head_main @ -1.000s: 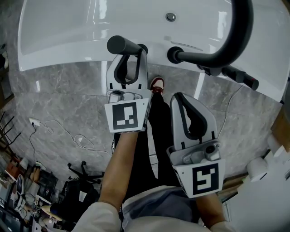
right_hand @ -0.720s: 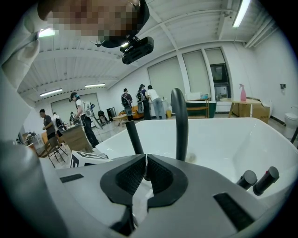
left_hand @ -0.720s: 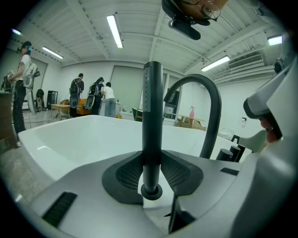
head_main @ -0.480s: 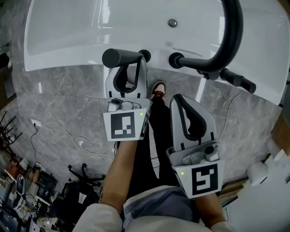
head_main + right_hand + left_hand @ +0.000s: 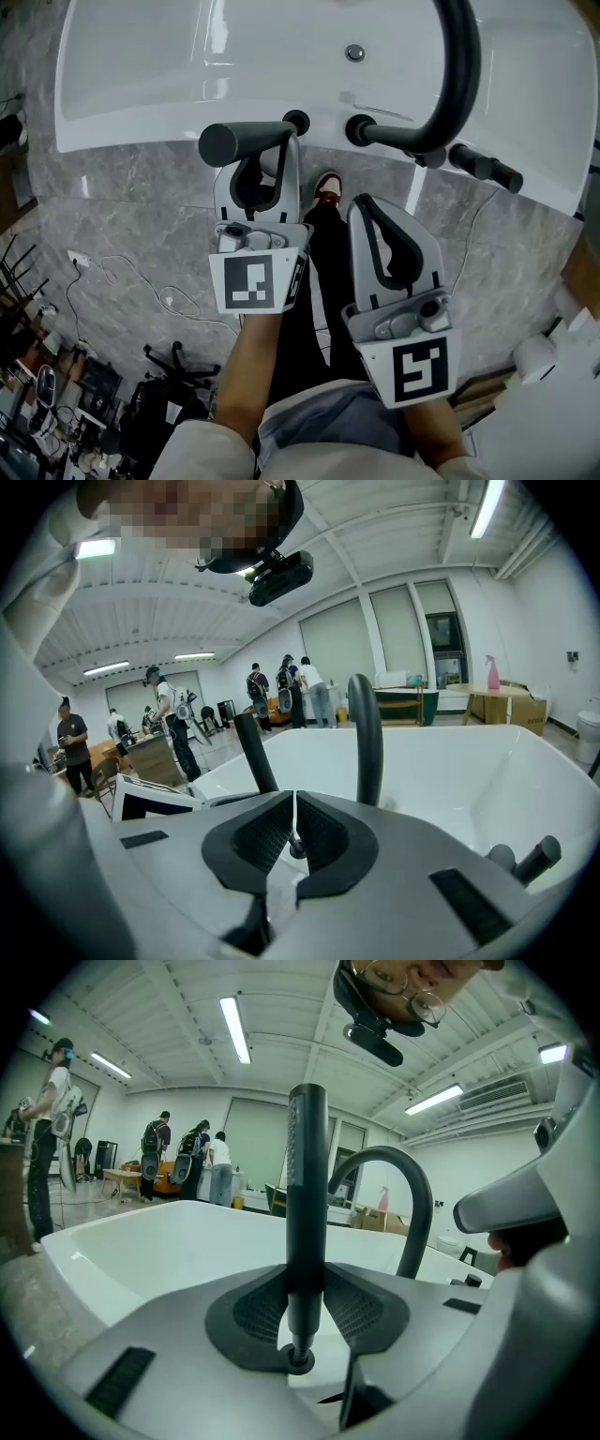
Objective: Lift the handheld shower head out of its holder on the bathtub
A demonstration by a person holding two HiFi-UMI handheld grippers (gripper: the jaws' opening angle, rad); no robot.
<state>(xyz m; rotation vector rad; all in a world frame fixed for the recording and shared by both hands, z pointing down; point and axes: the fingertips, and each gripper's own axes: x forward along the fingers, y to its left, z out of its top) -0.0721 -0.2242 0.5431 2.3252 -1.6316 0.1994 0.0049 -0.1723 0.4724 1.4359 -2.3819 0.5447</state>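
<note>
Along the white bathtub rim (image 5: 131, 117) at upper frame, the left gripper (image 5: 305, 1312) clamps the handheld shower head (image 5: 307, 1194), the right gripper (image 5: 293, 841) is closed empty, and a skewed pull could jam the holder (image 5: 298, 121).

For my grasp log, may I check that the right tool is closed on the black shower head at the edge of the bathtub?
Not quite: the left tool is closed on the black shower head at the edge of the bathtub, as the left gripper view shows. The right tool is shut on nothing.

No readable text, brand, number or sign. Only coded square markers, lower centre of head view: left gripper cube (image 5: 251, 281), right gripper cube (image 5: 412, 370).
</note>
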